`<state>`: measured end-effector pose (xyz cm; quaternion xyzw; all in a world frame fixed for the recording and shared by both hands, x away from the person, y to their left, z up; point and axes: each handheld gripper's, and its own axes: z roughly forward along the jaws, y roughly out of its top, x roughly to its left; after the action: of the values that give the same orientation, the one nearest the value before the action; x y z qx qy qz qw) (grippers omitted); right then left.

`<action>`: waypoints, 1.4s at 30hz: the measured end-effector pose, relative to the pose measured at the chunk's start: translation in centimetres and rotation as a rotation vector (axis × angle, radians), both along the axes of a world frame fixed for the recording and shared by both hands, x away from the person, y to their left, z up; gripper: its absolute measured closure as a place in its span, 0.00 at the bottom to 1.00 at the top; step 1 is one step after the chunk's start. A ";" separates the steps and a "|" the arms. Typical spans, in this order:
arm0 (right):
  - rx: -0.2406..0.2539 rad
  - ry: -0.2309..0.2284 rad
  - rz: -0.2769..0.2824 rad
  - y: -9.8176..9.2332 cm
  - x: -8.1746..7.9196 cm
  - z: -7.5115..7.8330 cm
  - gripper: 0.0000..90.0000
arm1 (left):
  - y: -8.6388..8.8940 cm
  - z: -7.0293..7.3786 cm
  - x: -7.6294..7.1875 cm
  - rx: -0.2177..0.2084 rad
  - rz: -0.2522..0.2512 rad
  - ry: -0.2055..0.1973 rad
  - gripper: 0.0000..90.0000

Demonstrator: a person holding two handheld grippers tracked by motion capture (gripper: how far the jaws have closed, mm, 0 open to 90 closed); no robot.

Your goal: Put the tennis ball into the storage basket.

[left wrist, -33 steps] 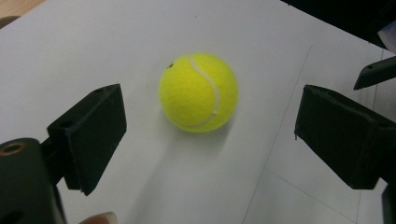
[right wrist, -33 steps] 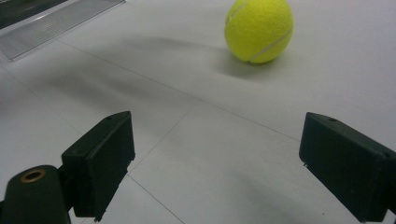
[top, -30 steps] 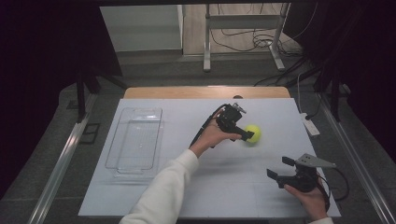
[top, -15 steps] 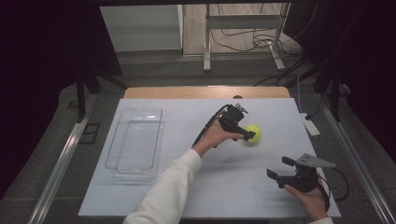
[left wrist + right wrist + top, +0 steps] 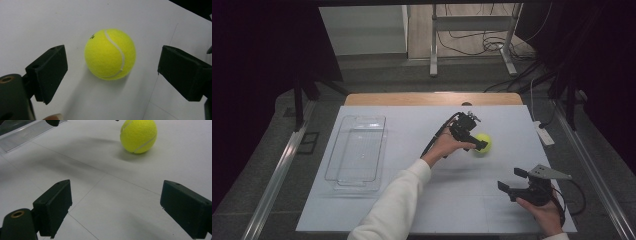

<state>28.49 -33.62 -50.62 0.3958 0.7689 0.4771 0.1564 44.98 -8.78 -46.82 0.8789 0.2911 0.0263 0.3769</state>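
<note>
Since the earlier frame, your left gripper (image 5: 477, 143) has edged slightly closer to the tennis ball (image 5: 482, 143); your right gripper (image 5: 510, 184) has held its place near the front right corner of the tabletop (image 5: 412, 210). The step in hand is the approach to grasp. The ball rests on the tabletop right of centre, between the left gripper's spread jaws but touching neither. Next, advance, centre the ball, then close. The right gripper is released, holding nothing. The clear tray (image 5: 357, 152) lies by the left edge.
</note>
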 end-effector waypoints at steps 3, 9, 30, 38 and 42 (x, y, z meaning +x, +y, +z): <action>0.000 0.002 0.000 0.0 0.0 0.0 0.12 | -0.4 -0.3 0.2 0.004 0.005 0.005 0.11; 0.001 0.002 0.000 0.0 0.0 -0.1 0.12 | -0.8 -0.6 0.6 0.016 0.005 0.009 0.11; -0.001 0.003 -0.001 -0.1 0.1 -0.1 0.12 | -2.6 -2.0 1.6 0.048 0.006 0.031 0.10; -0.002 0.003 -0.001 -0.1 0.1 -0.1 0.12 | -3.0 -2.4 1.6 0.057 0.008 0.046 0.11; -0.003 0.002 -0.001 -0.1 0.1 -0.1 0.12 | -3.1 -2.7 1.5 0.079 0.011 0.063 0.14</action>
<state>28.58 -33.76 -50.76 0.3965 0.7695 0.4756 0.1565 46.51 -11.91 -49.49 0.8918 0.3064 0.0122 0.3327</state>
